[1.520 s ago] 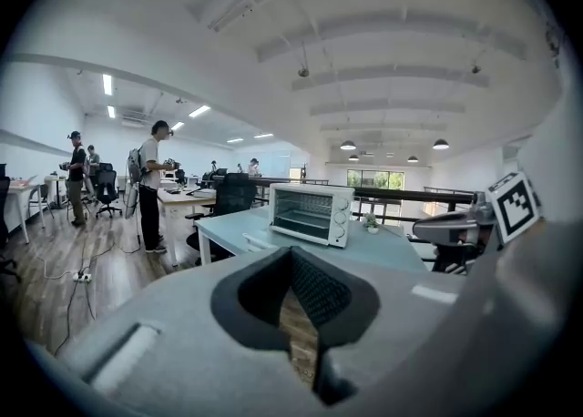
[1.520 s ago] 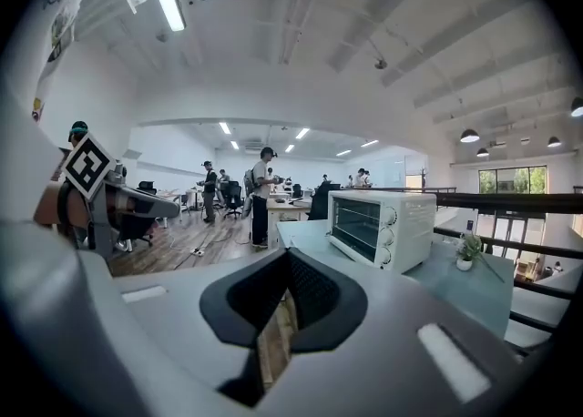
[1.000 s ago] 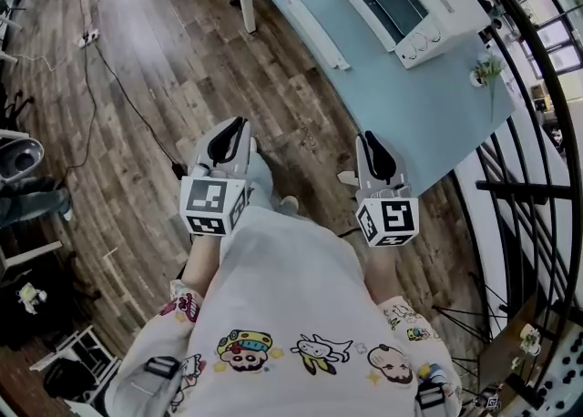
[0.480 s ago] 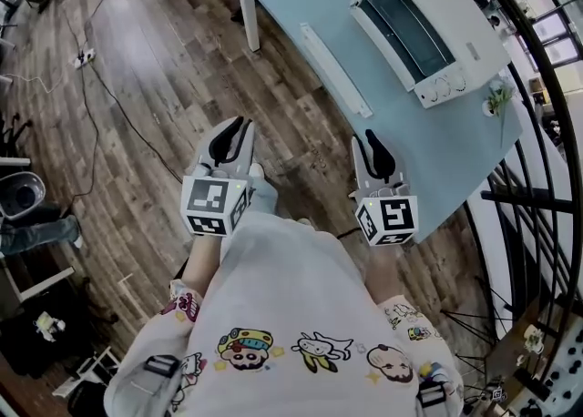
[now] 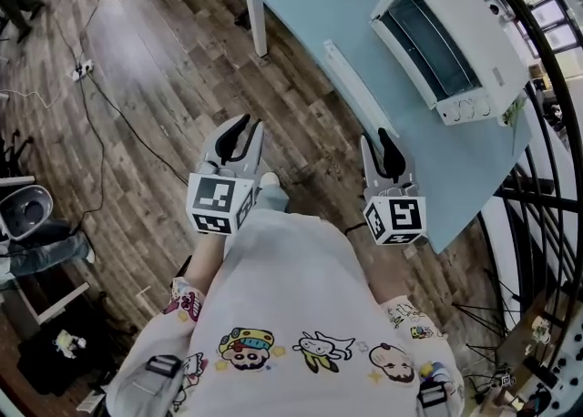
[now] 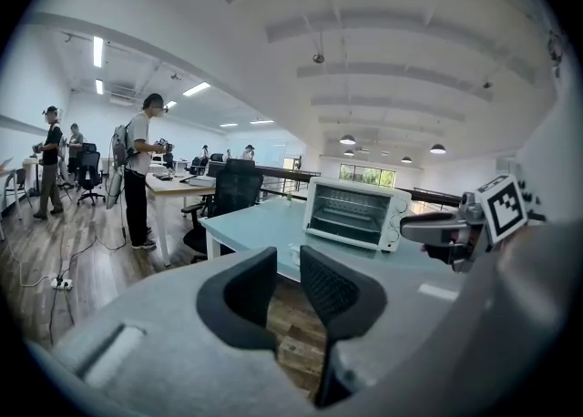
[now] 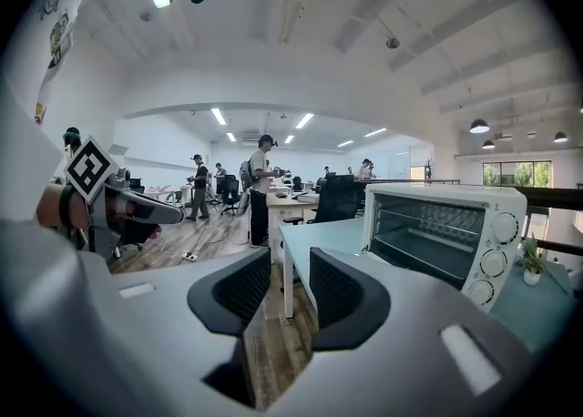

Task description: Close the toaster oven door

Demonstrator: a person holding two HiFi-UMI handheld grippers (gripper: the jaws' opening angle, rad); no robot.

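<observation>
step: approach, by the look of it; nothing touching the toaster oven [image 5: 451,46] yet; closing not begun
toaster oven: on the tabletop [image 5: 310,5], close to its right edge in the head view, well back from the near corner; front turned toward the floor side; rack inside plain in the right gripper view
door [image 7: 421,263]: judged open, folded down at the front and seen almost edge-on as a dark band under the cavity; handle not made out
left gripper [image 5: 248,128]: over the wooden floor [image 5: 137,87], well apart from the tabletop; jaws just been opening, a narrow gap now; nothing between the pads, only floor beyond
right gripper [image 5: 383,140]: just beside the tabletop's near edge, pointed toward the oven; jaws just been opening, noticeably wider than the left; empty
next move: probably a reach across the near edge to the oven's front, then under the door's free edge and a push up until shut; right gripper the nearer candidate
</observation>
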